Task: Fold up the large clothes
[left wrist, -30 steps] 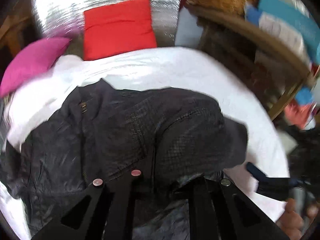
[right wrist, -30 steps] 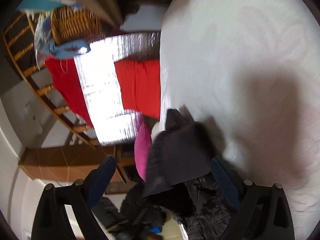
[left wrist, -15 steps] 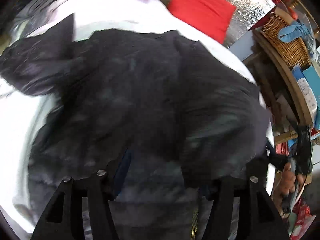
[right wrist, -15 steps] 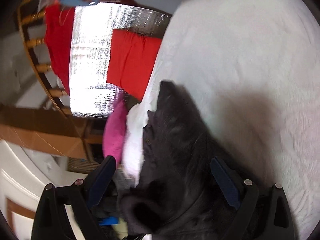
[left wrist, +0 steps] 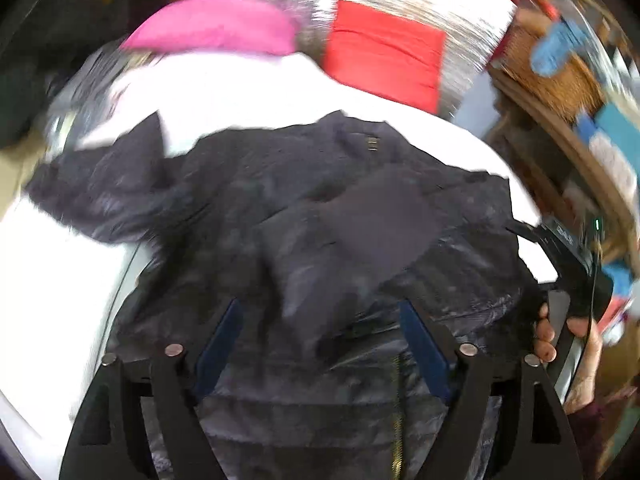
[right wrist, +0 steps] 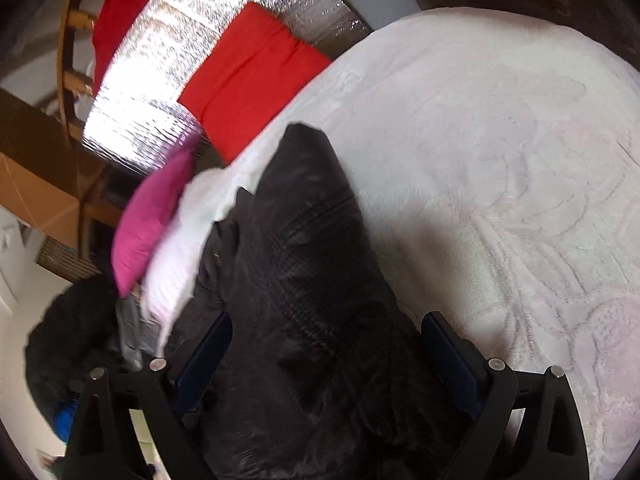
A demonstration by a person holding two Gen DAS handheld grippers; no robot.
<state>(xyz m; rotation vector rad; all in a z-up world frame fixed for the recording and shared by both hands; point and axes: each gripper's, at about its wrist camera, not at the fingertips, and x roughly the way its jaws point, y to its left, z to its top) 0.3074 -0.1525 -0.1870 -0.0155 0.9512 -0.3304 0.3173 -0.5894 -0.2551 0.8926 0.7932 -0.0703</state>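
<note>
A large dark quilted jacket (left wrist: 320, 208) lies spread on the white bed cover (left wrist: 224, 92), with a gold zipper running down near me. My left gripper (left wrist: 320, 344) is open just above the jacket's near edge, its blue pads wide apart. In the right wrist view the jacket (right wrist: 312, 264) lies bunched between the open fingers of my right gripper (right wrist: 328, 360). The right gripper's black body and the hand holding it (left wrist: 560, 280) show at the right of the left wrist view.
A pink cushion (left wrist: 216, 28) and a red cushion (left wrist: 384, 56) lie at the head of the bed against a silver foil panel (right wrist: 168, 92). A wooden shelf with a wicker basket (left wrist: 552, 68) stands to the right. Dark clothes (right wrist: 72, 344) lie off the bed's left side.
The left gripper has opened and let the jacket go; it now lies flatter on the bed. Both views have swung, and the right gripper stays open over the jacket.
</note>
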